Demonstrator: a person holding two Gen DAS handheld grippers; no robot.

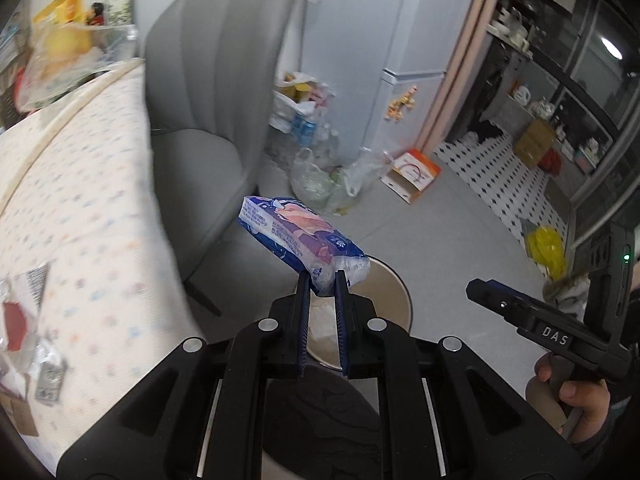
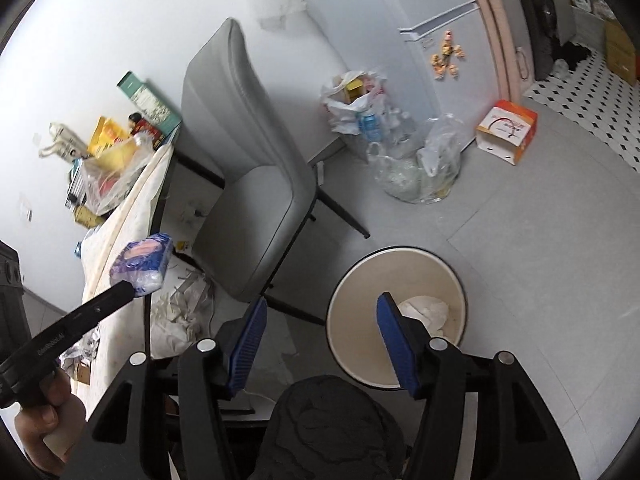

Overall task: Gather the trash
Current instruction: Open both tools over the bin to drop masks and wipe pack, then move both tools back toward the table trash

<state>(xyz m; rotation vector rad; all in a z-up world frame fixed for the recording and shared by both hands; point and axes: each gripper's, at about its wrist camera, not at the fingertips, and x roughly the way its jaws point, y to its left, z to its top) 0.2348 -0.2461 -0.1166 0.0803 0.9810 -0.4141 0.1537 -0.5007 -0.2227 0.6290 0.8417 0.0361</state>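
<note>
A blue-and-pink plastic tissue packet (image 1: 301, 242) is clamped by one end between the jaws of the left gripper (image 1: 323, 285) and held in the air above the round beige waste bin (image 2: 352, 300); the right gripper (image 2: 322, 336) is held with jaws spread wide and nothing between them, over the bin's rim; white crumpled paper (image 2: 424, 312) is seen inside the bin; a grey padded chair (image 2: 248, 184) is seen just beside it.

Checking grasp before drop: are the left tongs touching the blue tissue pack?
Touching. Left wrist view shows the left tongs closed on one end of the blue tissue pack, both fingers pressed against it. Right wrist view agrees: the pack hangs off the tip.
</note>
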